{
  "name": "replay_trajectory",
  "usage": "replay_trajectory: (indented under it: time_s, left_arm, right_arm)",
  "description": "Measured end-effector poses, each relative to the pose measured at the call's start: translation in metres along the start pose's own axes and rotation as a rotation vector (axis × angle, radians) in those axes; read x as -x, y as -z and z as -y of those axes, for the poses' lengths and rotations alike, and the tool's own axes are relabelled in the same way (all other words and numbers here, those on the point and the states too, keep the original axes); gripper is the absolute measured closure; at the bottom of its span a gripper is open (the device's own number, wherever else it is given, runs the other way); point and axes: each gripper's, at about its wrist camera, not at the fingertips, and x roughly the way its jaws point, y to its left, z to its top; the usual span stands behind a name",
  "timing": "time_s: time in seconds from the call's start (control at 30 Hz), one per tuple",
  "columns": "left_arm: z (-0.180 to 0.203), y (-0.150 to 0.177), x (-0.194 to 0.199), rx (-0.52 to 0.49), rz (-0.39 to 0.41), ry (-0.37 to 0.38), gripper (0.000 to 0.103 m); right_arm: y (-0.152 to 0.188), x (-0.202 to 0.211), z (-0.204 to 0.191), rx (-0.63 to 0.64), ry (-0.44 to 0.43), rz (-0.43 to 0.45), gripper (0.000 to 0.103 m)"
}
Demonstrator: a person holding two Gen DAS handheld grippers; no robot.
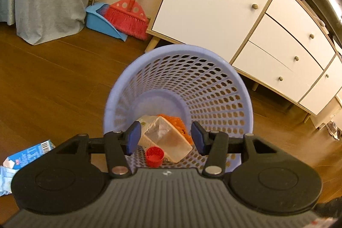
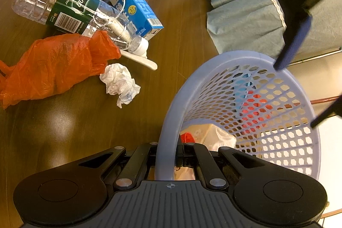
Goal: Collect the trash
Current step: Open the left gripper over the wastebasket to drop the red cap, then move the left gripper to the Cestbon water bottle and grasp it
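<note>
My right gripper (image 2: pixel 168 160) jaws clamp the basket (image 2: pixel 252 104) rim; my left gripper (image 1: pixel 165 138) jaws gape empty above it. I should keep the basket steady, then fetch the bottle (image 2: pixel 70 8) left of my right jaws.

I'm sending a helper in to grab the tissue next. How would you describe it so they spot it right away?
Start at the lilac mesh basket held by the right gripper. On the floor to its left lies a litter pile; the tissue is the piece nearest the basket, beside the orange bag. It is the only crumpled white wad there.
</note>
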Motion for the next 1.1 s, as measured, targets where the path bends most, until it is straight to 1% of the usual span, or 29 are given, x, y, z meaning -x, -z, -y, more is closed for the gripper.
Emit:
replay_trajectory:
  time_s: [0.23, 0.33, 0.43, 0.53, 0.67, 0.77, 0.83, 0.93, 1.0, 1.07, 1.1]
  left_arm:
    - [-0.025, 0.005, 0.027, -0.022, 0.029, -0.041, 0.057]
    - [-0.047, 0.010, 0.045, -0.026, 0.041, -0.086, 0.057]
    - [-0.073, 0.019, 0.063, -0.007, 0.039, -0.140, 0.056]
    - [-0.102, 0.032, 0.079, 0.036, 0.031, -0.193, 0.054]
    - [-0.131, 0.056, 0.091, 0.088, -0.009, -0.259, 0.053]
    - [-0.142, 0.075, 0.094, 0.115, -0.041, -0.269, 0.051]
    - [-0.143, 0.087, 0.089, 0.111, -0.068, -0.266, 0.050]
    - [-0.140, 0.103, 0.080, 0.074, -0.098, -0.249, 0.046]
    - [-0.137, 0.109, 0.071, 0.050, -0.105, -0.232, 0.046]
    - [-0.133, 0.118, 0.066, 0.008, -0.111, -0.214, 0.040]
    - [-0.130, 0.122, 0.062, -0.019, -0.121, -0.217, 0.040]
  right_arm:
    - [0.000, -0.001, 0.002, -0.002, -0.001, 0.000, 0.103]
    - [0.002, -0.002, 0.004, -0.005, 0.000, 0.001, 0.103]
    - [0.001, -0.003, 0.006, -0.008, 0.002, 0.002, 0.103]
    - [0.003, -0.002, 0.006, -0.008, 0.002, 0.003, 0.103]
    - [0.003, -0.002, 0.006, -0.005, 0.002, 0.002, 0.103]
    - [0.004, -0.002, 0.006, -0.002, 0.001, 0.001, 0.103]
    - [0.004, -0.003, 0.006, 0.001, 0.001, 0.001, 0.103]
    - [0.006, -0.001, 0.003, 0.004, 0.001, 0.001, 0.103]
    - [0.006, -0.001, 0.003, 0.007, 0.000, 0.001, 0.103]
    - [0.007, -0.001, 0.002, 0.008, 0.000, 0.002, 0.103]
    - [0.007, 0.000, 0.002, 0.007, -0.001, 0.002, 0.103]
